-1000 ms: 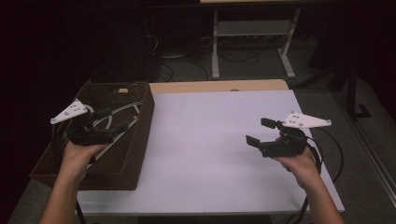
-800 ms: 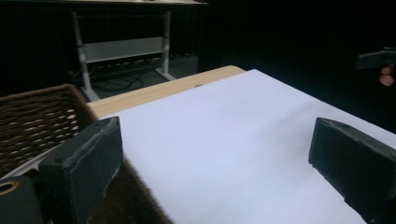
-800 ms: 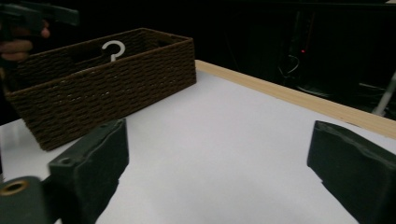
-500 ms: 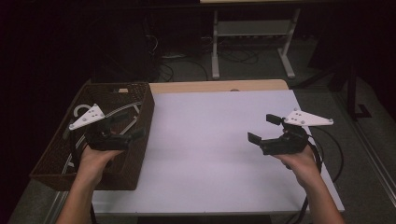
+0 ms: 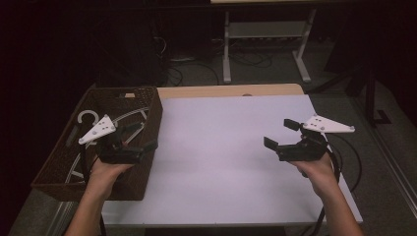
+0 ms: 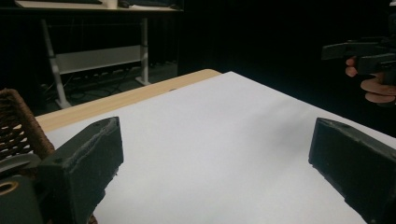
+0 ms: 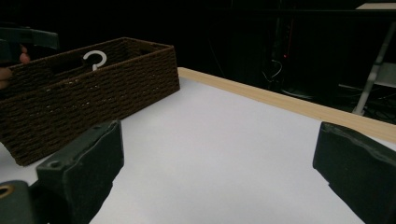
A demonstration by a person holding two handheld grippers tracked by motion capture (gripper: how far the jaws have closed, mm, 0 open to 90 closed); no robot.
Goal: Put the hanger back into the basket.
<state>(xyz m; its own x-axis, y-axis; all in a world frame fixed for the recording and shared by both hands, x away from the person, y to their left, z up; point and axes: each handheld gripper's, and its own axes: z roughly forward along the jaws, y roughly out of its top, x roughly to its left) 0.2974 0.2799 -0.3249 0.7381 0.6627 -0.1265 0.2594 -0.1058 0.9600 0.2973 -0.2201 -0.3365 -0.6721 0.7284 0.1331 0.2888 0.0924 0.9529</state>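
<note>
A white table (image 5: pixel 231 162) and, beyond it, a metal stand (image 5: pixel 265 34).

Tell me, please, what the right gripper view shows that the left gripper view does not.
The right gripper view has the white hanger hook sticking up in the basket, whose long side is in full sight, plus fingers of the left hand. The left gripper view has the right hand at its upper right. Both share the white table top, its wooden edge and at least a corner of the basket.
</note>
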